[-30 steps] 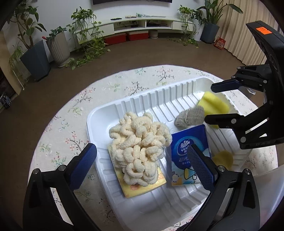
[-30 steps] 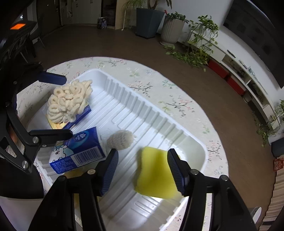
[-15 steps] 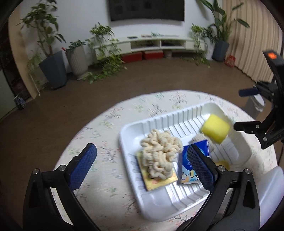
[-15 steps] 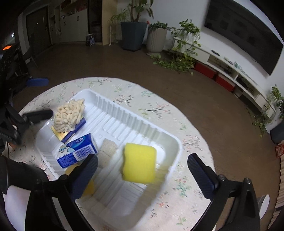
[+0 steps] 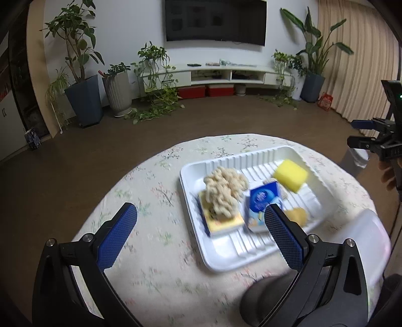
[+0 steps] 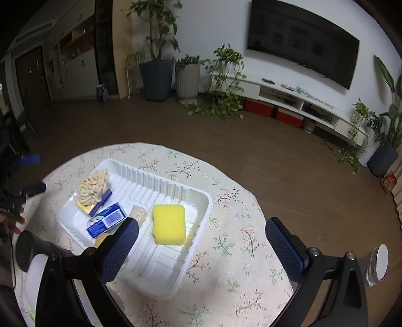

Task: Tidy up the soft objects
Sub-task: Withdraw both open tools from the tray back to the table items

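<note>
In the ribbed white plastic tray [image 6: 201, 216], at its 3 o'clock end, lay the yellow rectangular sponge [image 6: 169, 224]; my left tool [image 5: 201, 227] and right tool [image 6: 201, 245] both gaped, released.

Brown floor [image 5: 176, 125], wall television [image 5: 215, 21] — potted plants [image 5: 83, 98], beige curtains [image 5: 364, 57]

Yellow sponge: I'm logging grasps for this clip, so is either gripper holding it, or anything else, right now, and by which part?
Nothing is held. The sponge lies loose in the white tray; the right gripper and left gripper are open, fingers wide apart.
</note>
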